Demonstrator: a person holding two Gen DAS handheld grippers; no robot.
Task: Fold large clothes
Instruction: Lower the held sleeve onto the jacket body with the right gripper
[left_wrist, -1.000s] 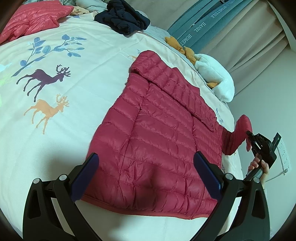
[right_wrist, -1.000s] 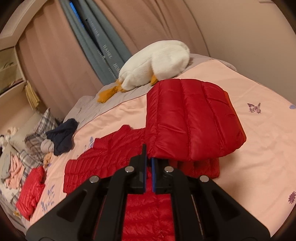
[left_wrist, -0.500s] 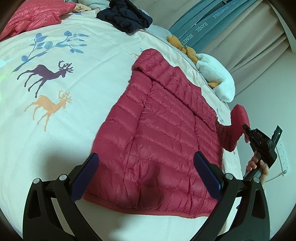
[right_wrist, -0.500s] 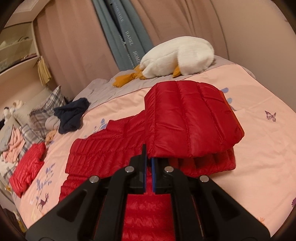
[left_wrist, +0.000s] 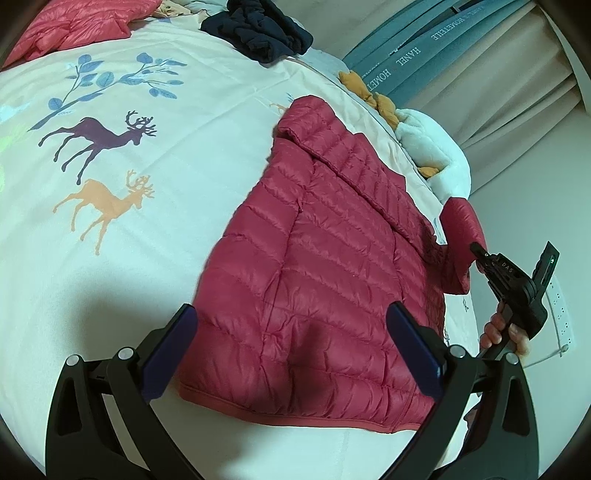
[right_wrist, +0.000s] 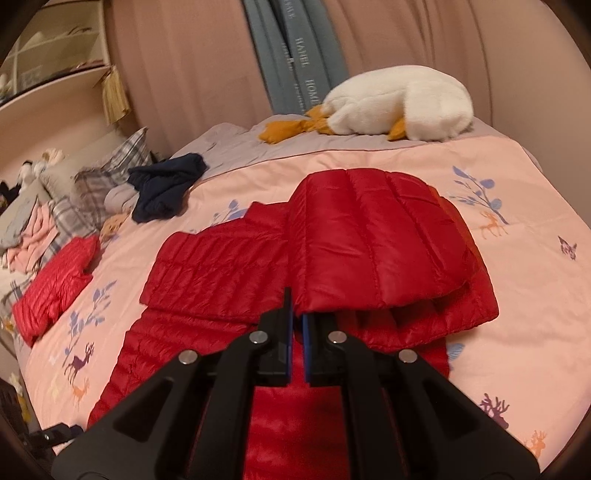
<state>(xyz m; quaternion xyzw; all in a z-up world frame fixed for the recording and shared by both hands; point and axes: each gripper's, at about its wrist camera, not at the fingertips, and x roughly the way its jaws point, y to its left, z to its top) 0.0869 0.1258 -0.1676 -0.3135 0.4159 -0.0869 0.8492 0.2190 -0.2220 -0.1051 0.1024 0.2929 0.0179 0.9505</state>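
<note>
**Red jacket flat on bed, one sleeve lifted by the right gripper**

Bed (left_wrist: 155, 229): covered by a pale quilt printed with deer and leafy branches; takes up most of both views.

Red down jacket (left_wrist: 325, 280): spread flat, quilted side up, toward the bed's side edge nearest the wall. Hem lies along the near edge, collar end points toward the far edge where the curtains hang. In the right wrist view the jacket (right_wrist: 221, 273) runs from under the camera out across the quilt.

Sleeve (right_wrist: 373, 240): raised off the quilt and bent over the jacket body, cuff end pinched. In the left wrist view the sleeve (left_wrist: 461, 236) stands up past the bed's side edge.

White plush goose (right_wrist: 399, 103): lying at the far edge, below the blue-grey curtains.

Second red garment (right_wrist: 51, 284): bunched near the pillow-end corner, well apart from the jacket.

Dark navy garment (right_wrist: 166, 184): crumpled heap near the plaid pillows.

Left gripper (left_wrist: 295, 354): fingers spread wide, nothing between them, hovering over the jacket's hem area.

Right gripper (right_wrist: 297, 325): fingers pressed together on the sleeve's edge. Seen from the left wrist view, the right gripper (left_wrist: 476, 251) is carried by a hand (left_wrist: 504, 328) beside the bed.
</note>
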